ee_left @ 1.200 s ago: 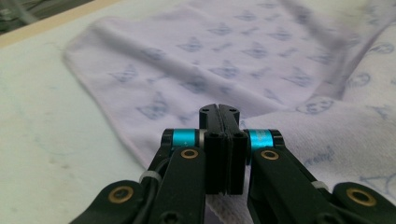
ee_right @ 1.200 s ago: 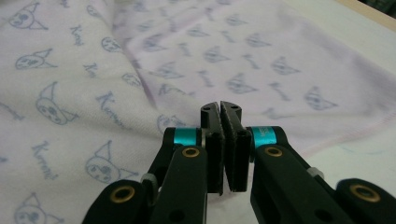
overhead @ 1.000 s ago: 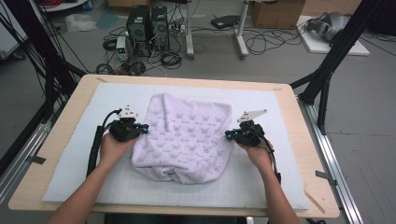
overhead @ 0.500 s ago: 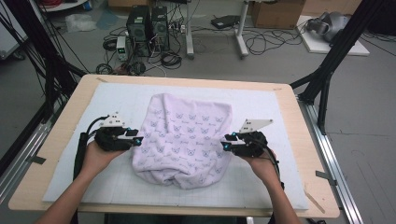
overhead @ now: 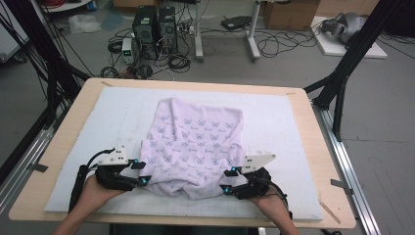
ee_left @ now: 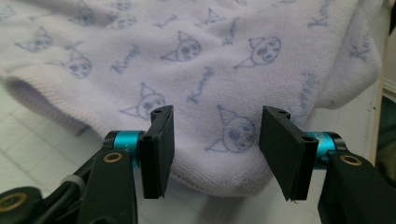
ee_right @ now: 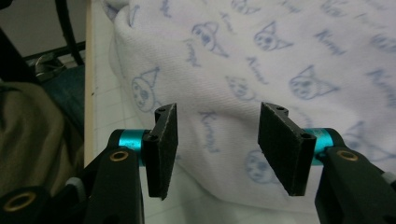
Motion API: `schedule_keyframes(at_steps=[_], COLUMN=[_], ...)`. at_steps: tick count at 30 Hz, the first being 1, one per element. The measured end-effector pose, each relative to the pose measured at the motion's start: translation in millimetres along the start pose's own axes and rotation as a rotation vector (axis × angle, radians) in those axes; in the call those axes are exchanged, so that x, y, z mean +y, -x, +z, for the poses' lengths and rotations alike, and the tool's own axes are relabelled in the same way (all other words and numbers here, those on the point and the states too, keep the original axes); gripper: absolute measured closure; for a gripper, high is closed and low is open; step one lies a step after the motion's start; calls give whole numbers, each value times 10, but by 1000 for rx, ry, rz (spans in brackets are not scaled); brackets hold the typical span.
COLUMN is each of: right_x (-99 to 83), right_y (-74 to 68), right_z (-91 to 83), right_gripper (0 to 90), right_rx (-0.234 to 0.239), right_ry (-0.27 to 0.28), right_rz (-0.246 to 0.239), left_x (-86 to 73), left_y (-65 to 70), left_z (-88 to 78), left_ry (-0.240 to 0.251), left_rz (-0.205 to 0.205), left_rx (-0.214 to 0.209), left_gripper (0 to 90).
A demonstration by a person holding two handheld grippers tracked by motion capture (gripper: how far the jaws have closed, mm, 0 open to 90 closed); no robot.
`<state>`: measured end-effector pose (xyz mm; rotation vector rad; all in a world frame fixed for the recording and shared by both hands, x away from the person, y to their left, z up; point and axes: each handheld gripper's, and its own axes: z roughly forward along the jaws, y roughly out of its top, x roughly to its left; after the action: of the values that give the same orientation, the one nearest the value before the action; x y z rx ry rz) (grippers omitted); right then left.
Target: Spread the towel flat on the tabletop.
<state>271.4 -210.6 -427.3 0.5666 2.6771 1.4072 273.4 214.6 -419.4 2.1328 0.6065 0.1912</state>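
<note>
Both my grippers, left gripper (overhead: 139,172) and right gripper (overhead: 228,180), just opened, nothing pinched, lined up at the towel's (overhead: 195,142) near edge for a two-corner grab.

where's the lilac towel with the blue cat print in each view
High view: the lilac terry towel with blue cat-face print lies mid-table on the white gridded mat, between the left gripper and right gripper.
Left gripper view: it spreads across the top and middle, its hem beyond the open jaws.
Right gripper view: it covers the centre and right, behind the open jaws.
Shared landmark: the towel's folded near hem.
</note>
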Motion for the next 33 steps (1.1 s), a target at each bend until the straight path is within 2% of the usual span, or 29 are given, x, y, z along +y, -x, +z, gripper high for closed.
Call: schedule_keyframes(at_steps=[2, 4, 7, 9, 10, 12, 15, 16, 20, 21, 23, 24, 27, 28, 30, 33], right_x=[-18, -33, -40, -41, -41, -32, 28, 59, 219, 263, 336, 364, 403, 395, 362, 301], right_y=[-18, -25, -16, -1, 10, 16, 31, 49, 190, 244, 365, 436, 669, 777, 913, 1033], right_z=[69, 137, 212, 224, 218, 186, 63, 7, -175, -195, -210, -198, -101, -48, 38, 168], right_gripper=[476, 507, 653, 783, 821, 835, 837, 837, 836, 836, 837, 836, 836, 836, 836, 831], right_rx=[18, 22, 21, 39, 49, 67, 52, 42, -22, -44, -83, -95, -148, -158, -154, -150], right_ry=[-17, -39, -75, -85, -84, -79, -47, -33, -4, -6, -17, -16, -52, -59, -62, -75], right_rz=[-4, -9, -20, -19, -17, -8, -12, -11, -6, -14, -6, 6, 31, 58, 98, 133], left_x=[-13, -34, -78, -78, -69, -42, 22, 52, 229, 273, 340, 368, 436, 441, 437, 415], left_y=[25, 39, 47, 44, 44, 16, -53, -73, -198, -234, -325, -367, -517, -555, -632, -655], left_z=[48, 116, 237, 262, 259, 230, 151, 125, 44, 52, 111, 156, 313, 348, 439, 472], left_ry=[-18, -38, -79, -73, -78, -78, -54, -36, 18, 21, 23, 23, 21, 17, 3, -9], left_rz=[7, 15, 32, 30, 38, 33, 26, 9, -4, 0, -26, -35, -76, -87, -116, -120], left_rx=[-18, -49, -99, -115, -100, -82, -42, -25, 47, 78, 109, 136, 174, 183, 183, 152], left_gripper=[458, 504, 684, 803, 874, 890, 898, 899, 899, 900, 900, 900, 899, 899, 899, 896])
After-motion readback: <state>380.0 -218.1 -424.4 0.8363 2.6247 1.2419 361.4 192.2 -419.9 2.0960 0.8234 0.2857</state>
